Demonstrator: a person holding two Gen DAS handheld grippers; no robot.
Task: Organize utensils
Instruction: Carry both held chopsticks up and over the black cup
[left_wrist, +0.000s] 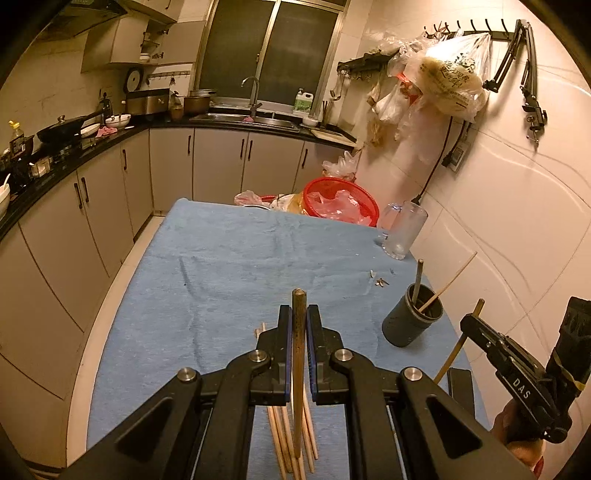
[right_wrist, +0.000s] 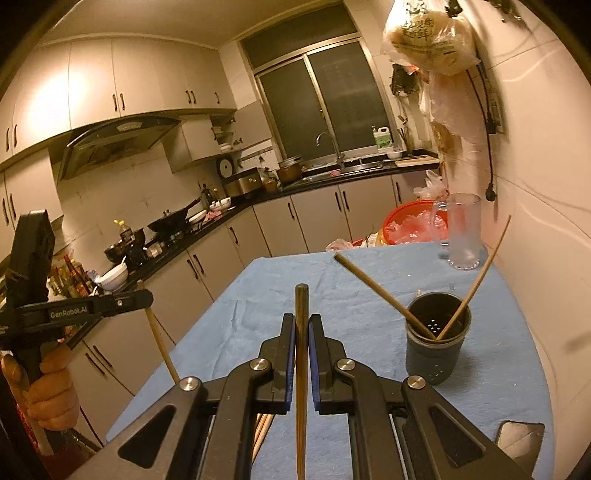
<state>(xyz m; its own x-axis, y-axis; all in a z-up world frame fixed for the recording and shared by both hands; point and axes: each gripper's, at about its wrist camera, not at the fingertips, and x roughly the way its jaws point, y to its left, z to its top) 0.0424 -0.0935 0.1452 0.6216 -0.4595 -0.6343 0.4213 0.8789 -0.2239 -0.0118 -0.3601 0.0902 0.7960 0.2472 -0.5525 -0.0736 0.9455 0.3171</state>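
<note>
My left gripper (left_wrist: 298, 325) is shut on a dark brown chopstick (left_wrist: 298, 354), held upright above a bundle of loose chopsticks (left_wrist: 291, 439) on the blue cloth (left_wrist: 229, 266). My right gripper (right_wrist: 302, 328) is shut on another brown chopstick (right_wrist: 301, 369); in the left wrist view the right gripper (left_wrist: 472, 325) shows at right, just right of the holder. A dark cylindrical utensil holder (left_wrist: 412, 317) stands on the cloth's right side with two chopsticks leaning in it; it also shows in the right wrist view (right_wrist: 437, 343). The left gripper (right_wrist: 144, 297) shows at left there, chopstick hanging below it.
A frosted glass mug (left_wrist: 404, 229) stands at the table's far right, also in the right wrist view (right_wrist: 463, 232). A red basket (left_wrist: 341, 201) with plastic bags sits beyond the far edge. A dark phone (right_wrist: 521, 439) lies near right. Tiled wall (left_wrist: 517, 221) runs along the right; cabinets on the left.
</note>
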